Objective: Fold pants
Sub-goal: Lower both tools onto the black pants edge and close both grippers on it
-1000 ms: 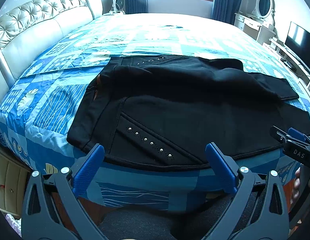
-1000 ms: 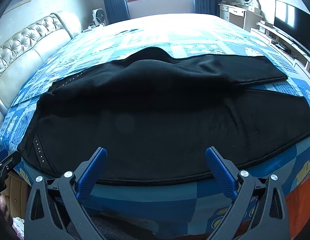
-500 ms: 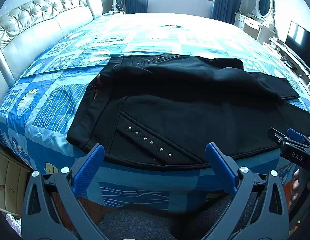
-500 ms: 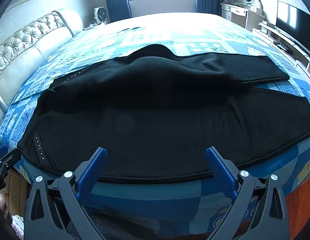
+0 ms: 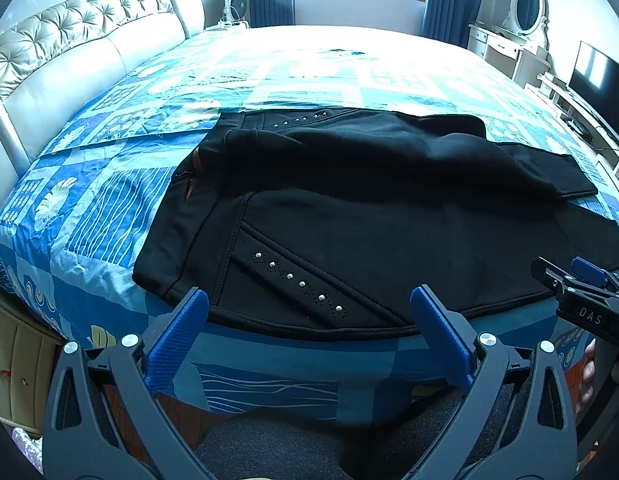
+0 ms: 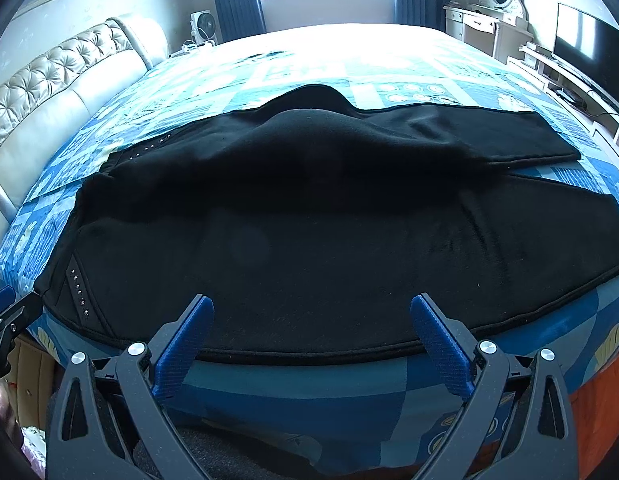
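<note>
Black studded fabric pants (image 5: 369, 216) lie across the blue patterned bedspread (image 5: 109, 208); at six o'clock, the left gripper (image 5: 309, 320) and right gripper (image 6: 309, 326) hover spread wide, empty.

In the left wrist view, the right gripper (image 5: 581, 280) crept a little further in from the right edge. In the right wrist view, the pants (image 6: 329, 240) sat slightly lower than a second earlier, with their near hem closer to the fingertips (image 6: 189, 328).
</note>
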Available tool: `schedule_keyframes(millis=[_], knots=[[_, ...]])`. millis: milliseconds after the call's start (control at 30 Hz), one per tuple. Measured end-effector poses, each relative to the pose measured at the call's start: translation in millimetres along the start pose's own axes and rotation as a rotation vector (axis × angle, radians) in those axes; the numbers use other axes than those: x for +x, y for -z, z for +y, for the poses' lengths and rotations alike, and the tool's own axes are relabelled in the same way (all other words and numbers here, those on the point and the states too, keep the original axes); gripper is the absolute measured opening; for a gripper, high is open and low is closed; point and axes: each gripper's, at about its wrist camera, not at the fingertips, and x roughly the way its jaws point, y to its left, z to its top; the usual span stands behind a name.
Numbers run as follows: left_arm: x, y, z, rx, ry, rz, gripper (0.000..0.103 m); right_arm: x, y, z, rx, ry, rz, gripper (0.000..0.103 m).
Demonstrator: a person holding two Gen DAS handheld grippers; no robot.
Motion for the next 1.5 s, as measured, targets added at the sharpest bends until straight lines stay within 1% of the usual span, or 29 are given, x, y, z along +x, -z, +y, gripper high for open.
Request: schedule_keyframes(millis=[667, 833, 867, 933, 967, 1033, 1067, 1100, 1133, 1233, 1333, 1400, 1467, 1500], knots=[[1.2, 0.7, -1.3, 0.010, -0.002, -0.001, 0.101, 3.3, 2.2, 1.6, -0.006, -0.006, 0.009, 0.098], [-0.1, -0.2, -1.7, 0.039, -0.010, -0.021, 0.101, 5.1, 0.5, 0.7, -0.005, -0.049, 0.028, 0.098], [0.1, -1.8, 0.3, 0.034, 0.005, -0.017, 0.101, 5.3, -1.2, -0.1, -0.006, -0.066, 0.033, 0.098], [2.5, -6.3, 6.6, 0.021, 0.071, 0.014, 0.101, 5.9, -7.1, -3.2, -0.004, -0.119, 0.042, 0.098], [5.8, -10.5, 13.9, 0.007, 0.111, 0.041, 0.101, 6.0, -10.2, -4.3, -0.004, -0.143, 0.045, 0.098], [10.4, -17.3, 28.4, -0.021, 0.164, 0.067, 0.101, 7.6, -20.6, -7.6, -0.009, -0.205, 0.054, 0.098], [14.0, -21.8, 38.8, -0.036, 0.178, 0.079, 0.101, 8.0, -27.1, -9.3, -0.013, -0.238, 0.050, 0.098], [16.7, -24.9, 46.8, -0.047, 0.183, 0.083, 0.101, 9.4, -36.3, -11.9, -0.021, -0.278, 0.047, 0.098], [20.0, -29.3, 55.4, -0.051, 0.186, 0.082, 0.101, 10.5, -43.1, -13.0, -0.030, -0.301, 0.045, 0.098], [37.9, -52.2, 83.2, -0.006, 0.175, 0.082, 0.101, 19.2, -74.3, -16.5, -0.078, -0.351, 0.038, 0.098], [66.0, -87.9, 118.9, -0.003, 0.168, 0.070, 0.101, 33.3, -113.0, -18.2, -0.109, -0.401, 0.039, 0.098], [91.5, -114.6, 141.5, -0.030, 0.189, 0.076, 0.101, 47.4, -143.7, -18.5, -0.136, -0.447, 0.042, 0.098], [115.5, -136.8, 157.5, -0.052, 0.197, 0.068, 0.101, 64.9, -167.4, -14.6, -0.171, -0.442, 0.051, 0.098], [132.2, -149.9, 164.2, -0.045, 0.193, 0.066, 0.101, 78.1, -182.6, -10.7, -0.201, -0.438, 0.062, 0.098]])
